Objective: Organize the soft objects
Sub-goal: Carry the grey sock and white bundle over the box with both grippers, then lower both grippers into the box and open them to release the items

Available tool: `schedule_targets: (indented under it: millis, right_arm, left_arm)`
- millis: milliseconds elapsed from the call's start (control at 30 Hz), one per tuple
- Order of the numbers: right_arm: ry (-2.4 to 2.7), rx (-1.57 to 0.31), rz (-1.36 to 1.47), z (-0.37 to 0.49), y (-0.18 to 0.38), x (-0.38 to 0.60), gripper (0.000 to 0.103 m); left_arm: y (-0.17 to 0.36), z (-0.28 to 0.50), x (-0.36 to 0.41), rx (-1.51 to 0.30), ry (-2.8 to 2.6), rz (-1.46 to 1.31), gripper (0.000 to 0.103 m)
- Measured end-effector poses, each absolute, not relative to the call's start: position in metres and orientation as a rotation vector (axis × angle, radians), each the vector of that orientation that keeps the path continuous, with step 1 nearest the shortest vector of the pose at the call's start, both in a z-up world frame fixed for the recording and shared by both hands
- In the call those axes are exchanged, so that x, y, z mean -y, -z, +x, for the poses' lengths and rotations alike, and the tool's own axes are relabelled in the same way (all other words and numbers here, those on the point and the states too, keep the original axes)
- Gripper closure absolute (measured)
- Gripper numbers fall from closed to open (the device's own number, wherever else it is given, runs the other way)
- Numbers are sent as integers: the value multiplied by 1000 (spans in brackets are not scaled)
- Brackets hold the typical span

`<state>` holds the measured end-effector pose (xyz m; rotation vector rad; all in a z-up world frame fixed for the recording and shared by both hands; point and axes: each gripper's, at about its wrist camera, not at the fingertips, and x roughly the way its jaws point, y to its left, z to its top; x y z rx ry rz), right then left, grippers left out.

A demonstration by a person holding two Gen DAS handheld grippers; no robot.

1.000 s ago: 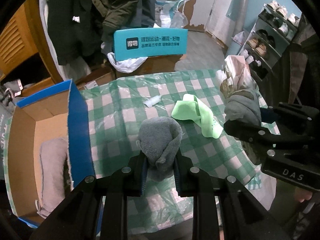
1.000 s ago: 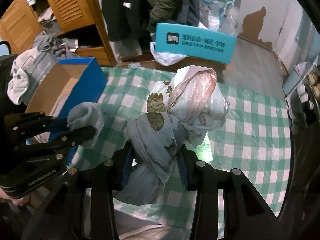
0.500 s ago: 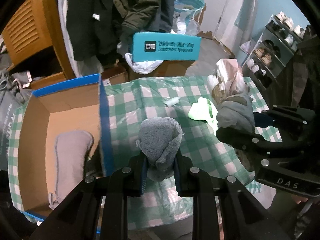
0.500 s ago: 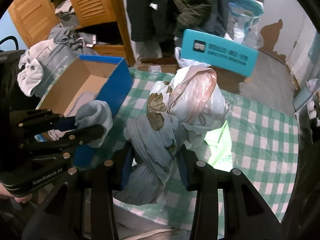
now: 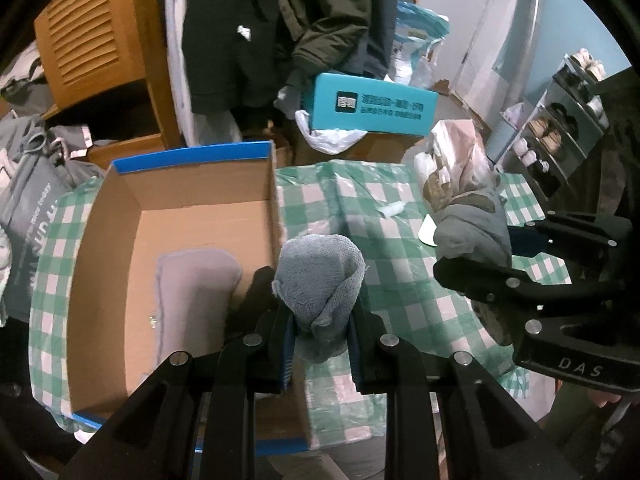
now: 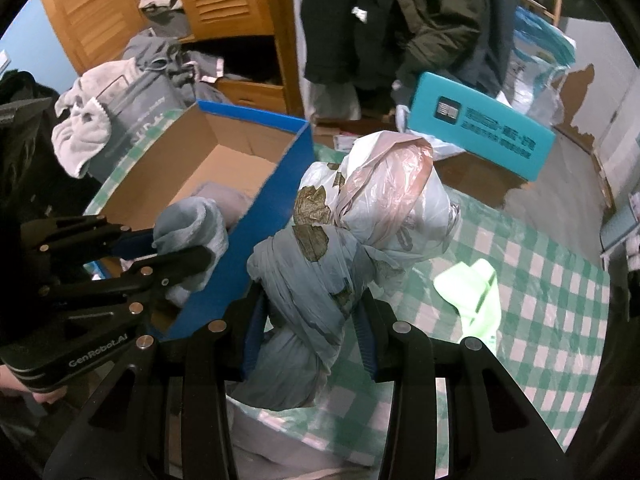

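Two grippers are each closed on a soft bundle above a worktop (image 5: 400, 280) covered in a green-and-white checked cloth. The left gripper (image 5: 320, 320) has its fingers (image 5: 280, 332) pinched narrow around a rolled grey towel (image 5: 320, 276), which it holds right at the near blue wall of an open cardboard box (image 5: 180, 196); from the right wrist view the same towel (image 6: 192, 232) sits against the outer face of that blue wall. Inside the box, a flat pale grey cloth (image 5: 192, 292) lies on the floor of the carton. The right gripper (image 6: 312, 320) has its fingers (image 6: 368, 332) clamped on a knotted bundle of plastic bags (image 6: 344, 240), grey-blue at the bottom and white and pinkish at the top, held upright just beside the box. On the worktop to the right of the bundle lies a light green cloth (image 6: 476, 292), well apart from the box. Behind the worktop stand a teal box with printed characters (image 5: 372, 108), dark hanging coats (image 5: 304, 20) and a wooden louvred cabinet (image 5: 88, 44).
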<state>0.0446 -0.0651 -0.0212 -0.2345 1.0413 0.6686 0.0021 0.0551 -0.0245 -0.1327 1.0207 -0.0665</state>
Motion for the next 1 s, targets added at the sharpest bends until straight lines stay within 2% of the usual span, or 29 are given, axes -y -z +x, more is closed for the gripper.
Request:
schedule_targets:
  millis: [1000]
  right_arm:
    - [-823, -1126, -282, 60, 42, -46, 64]
  left_arm:
    - [49, 2, -142, -1063, -104, -226, 80]
